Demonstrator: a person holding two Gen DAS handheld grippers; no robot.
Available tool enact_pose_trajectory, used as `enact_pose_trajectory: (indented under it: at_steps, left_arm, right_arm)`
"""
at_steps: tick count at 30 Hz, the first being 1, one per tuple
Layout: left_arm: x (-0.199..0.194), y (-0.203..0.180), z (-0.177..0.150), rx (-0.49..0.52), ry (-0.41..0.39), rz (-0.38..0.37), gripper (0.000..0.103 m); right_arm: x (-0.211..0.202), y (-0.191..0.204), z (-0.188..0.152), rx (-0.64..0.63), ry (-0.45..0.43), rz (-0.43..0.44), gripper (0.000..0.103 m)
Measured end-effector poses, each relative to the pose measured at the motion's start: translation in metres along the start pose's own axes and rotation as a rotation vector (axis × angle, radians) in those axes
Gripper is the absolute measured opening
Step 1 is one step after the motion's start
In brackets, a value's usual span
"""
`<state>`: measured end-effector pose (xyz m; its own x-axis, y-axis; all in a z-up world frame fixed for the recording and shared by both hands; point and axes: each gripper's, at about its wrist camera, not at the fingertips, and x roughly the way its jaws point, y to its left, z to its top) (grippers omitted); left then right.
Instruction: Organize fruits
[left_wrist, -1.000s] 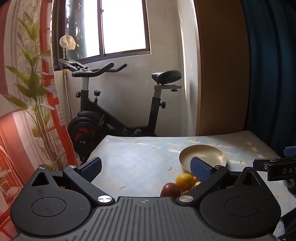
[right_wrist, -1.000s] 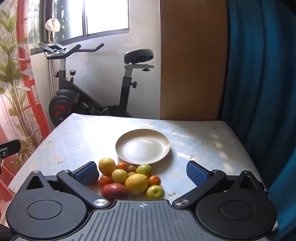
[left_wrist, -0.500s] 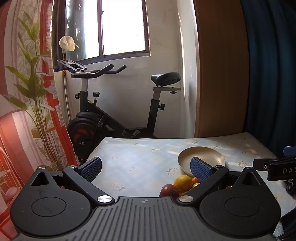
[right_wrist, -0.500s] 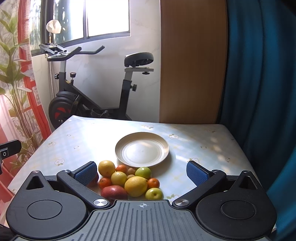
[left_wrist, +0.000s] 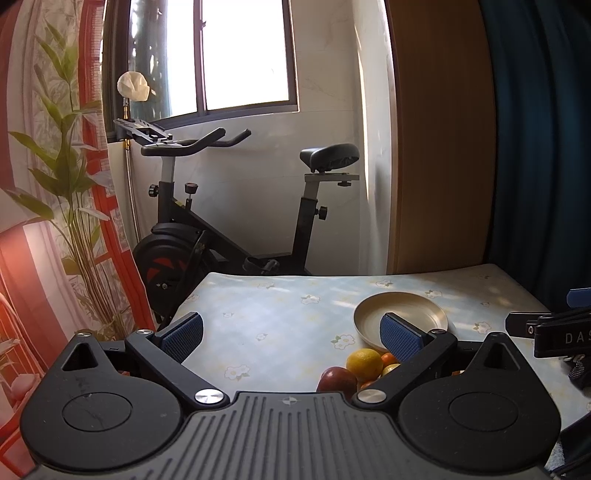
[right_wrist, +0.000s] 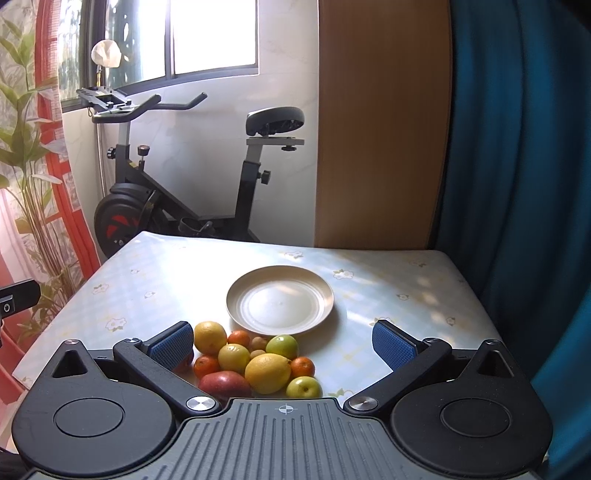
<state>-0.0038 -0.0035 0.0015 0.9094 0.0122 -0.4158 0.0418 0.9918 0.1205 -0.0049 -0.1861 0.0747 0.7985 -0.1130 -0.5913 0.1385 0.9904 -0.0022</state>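
A loose heap of small round fruits (right_wrist: 255, 362), yellow, orange, green and one dark red, sits on the counter (right_wrist: 388, 280), which is covered with a pale floral cloth. Just beyond the heap, nearly touching it, lies a round cream-coloured plate (right_wrist: 280, 297) with nothing on it. No fruit has been moved yet, so by the look of things the whole sorting job is still ahead.

The right hand-held gripper (right_wrist: 282, 341) hovers low over the near edge of the heap, its blue-padded jaws spread wide and holding nothing. The left hand-held gripper (left_wrist: 291, 334) hangs off to the left side of the heap, jaws equally wide apart and empty. Behind the counter stands a black exercise bike (right_wrist: 177, 177) under a bright window.

Compared with a second ago, the right hand-held gripper's view has crept slightly closer to the fruit; the fruit and plate have not shifted.
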Motion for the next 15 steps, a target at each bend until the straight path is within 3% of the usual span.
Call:
enact_pose_trajectory:
  at_steps: [15]
  left_arm:
    - [0.0018, 0.0024, 0.0009, -0.008, 0.008, -0.01, 0.103]
  right_arm:
    - [-0.0006, -0.0005, 0.0005, 0.003, -0.003, 0.002, 0.103]
